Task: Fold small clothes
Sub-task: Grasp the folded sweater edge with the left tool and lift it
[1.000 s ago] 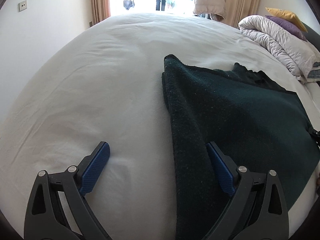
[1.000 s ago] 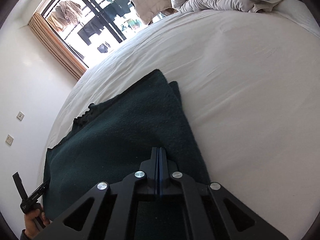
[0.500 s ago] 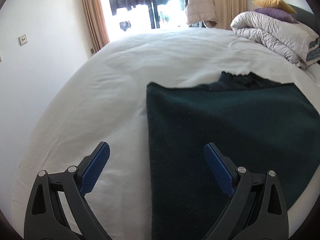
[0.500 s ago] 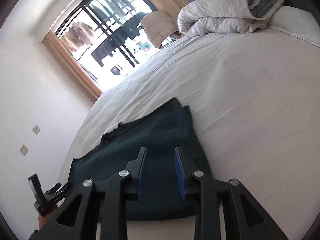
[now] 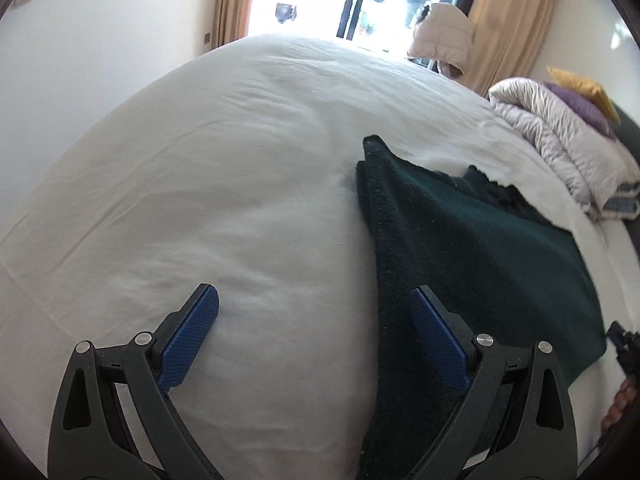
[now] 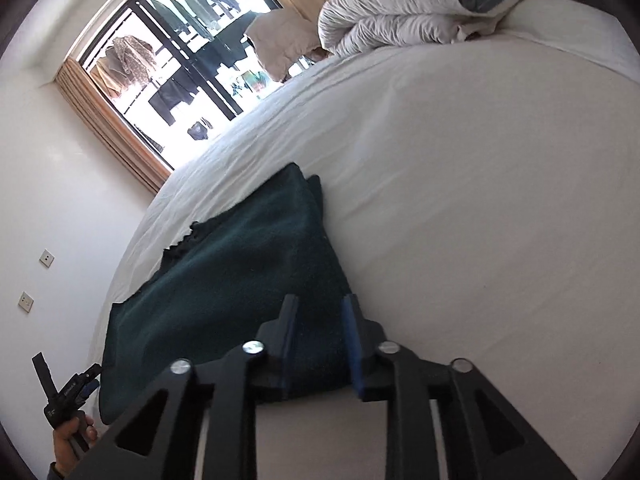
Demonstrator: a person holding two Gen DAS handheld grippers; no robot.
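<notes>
A dark green knitted garment (image 5: 480, 264) lies folded flat on the white bed sheet (image 5: 240, 200). In the left wrist view its left edge runs past the right fingertip. My left gripper (image 5: 316, 308) is open wide, its left finger over bare sheet and its right finger over the garment's edge, with nothing held. In the right wrist view the garment (image 6: 240, 280) spreads to the left. My right gripper (image 6: 320, 312) hovers over its near right corner with the jaws a narrow gap apart and no cloth pinched. A hand holds the left gripper (image 6: 66, 370) at the garment's near left corner.
A bunched white duvet (image 6: 400, 12) with purple and yellow pillows (image 5: 580, 96) sits at the head of the bed. A window with hanging clothes (image 6: 180, 64) and curtains lies beyond the bed's far edge. White wall (image 6: 48, 200) borders the left side.
My right gripper went from shut to a narrow opening and drew back from the garment's middle to its near corner. The left gripper stayed open while its view swung across the garment's edge.
</notes>
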